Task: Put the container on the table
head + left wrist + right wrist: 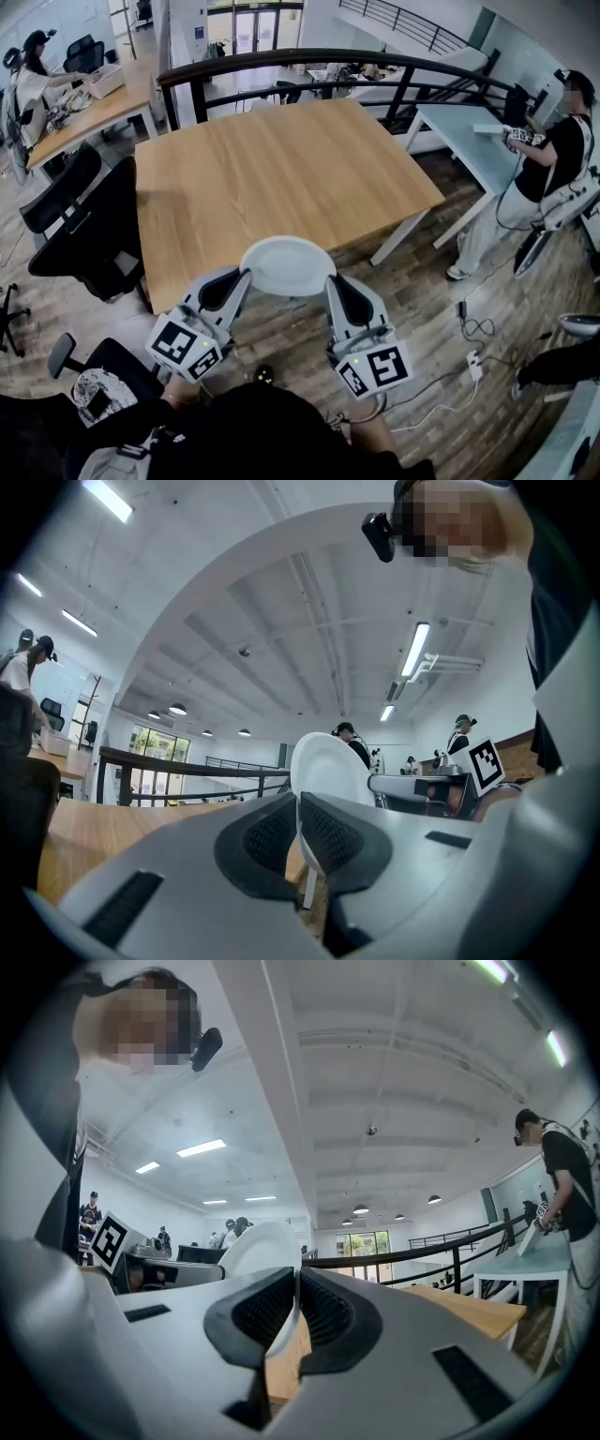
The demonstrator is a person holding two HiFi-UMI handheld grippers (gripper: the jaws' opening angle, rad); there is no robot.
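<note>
A white round container point(287, 265), a shallow dish, hangs level over the near edge of the wooden table point(281, 178). My left gripper point(242, 274) is shut on its left rim and my right gripper point(330, 278) is shut on its right rim. In the left gripper view the white container point(328, 769) stands edge-on between the black pads of my left gripper point(299, 834). Likewise, the right gripper view has the container point(263, 1246) pinched edge-on in my right gripper point(297, 1309), with the other gripper visible beyond it.
Black office chairs point(89, 234) stand left of the table. A dark railing point(309, 61) runs behind it. A person point(548, 164) stands at a white desk point(469, 141) on the right. Cables and a power strip point(473, 361) lie on the wood floor.
</note>
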